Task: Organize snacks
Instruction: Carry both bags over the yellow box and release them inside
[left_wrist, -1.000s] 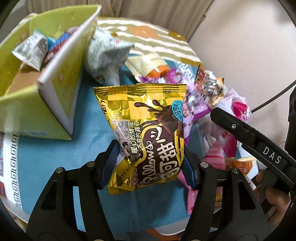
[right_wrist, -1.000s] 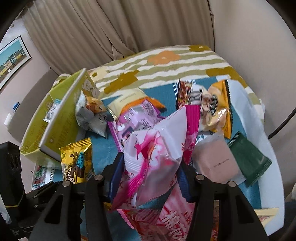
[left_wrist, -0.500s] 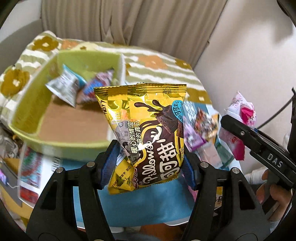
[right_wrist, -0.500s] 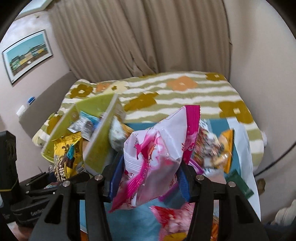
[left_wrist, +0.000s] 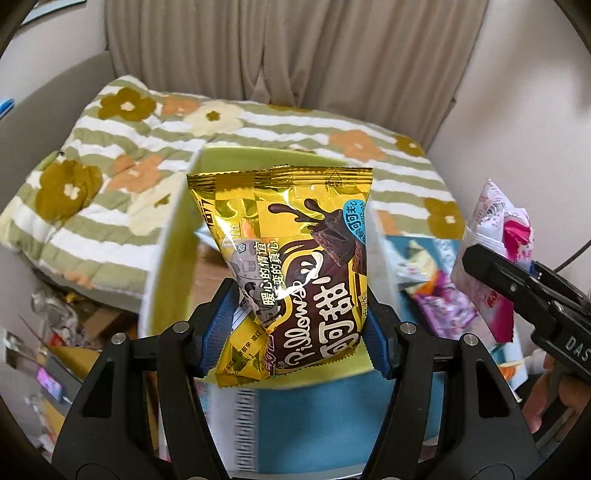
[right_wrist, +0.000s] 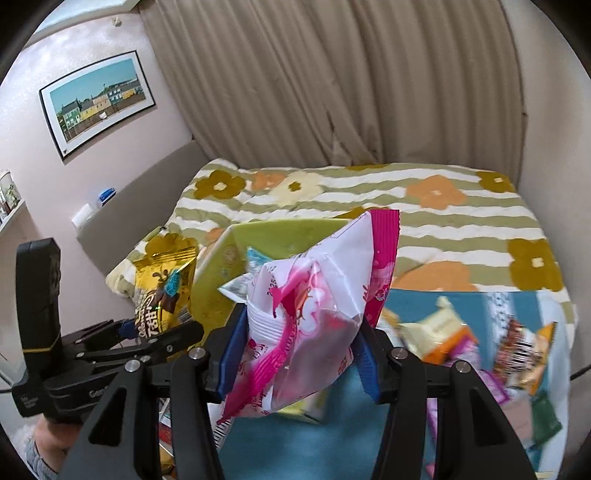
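My left gripper (left_wrist: 293, 332) is shut on a gold chocolate snack bag (left_wrist: 295, 266) and holds it upright in the air in front of the green box (left_wrist: 162, 258). My right gripper (right_wrist: 301, 354) is shut on a pink and white snack bag (right_wrist: 317, 306), held above the near edge of the green box (right_wrist: 280, 232). The pink bag also shows at the right of the left wrist view (left_wrist: 498, 236). The gold bag shows at the left of the right wrist view (right_wrist: 162, 284). Small packets lie inside the box.
Several loose snack packets (right_wrist: 480, 343) lie on the blue cloth (right_wrist: 424, 306) to the right of the box. A floral striped blanket (left_wrist: 110, 177) covers the bed behind. Curtains hang at the back. Clutter lies on the floor at the left (left_wrist: 55, 332).
Both grippers have risen and swung left with their bags, from over the pile of packets toward the green box. The box now sits directly behind both bags.
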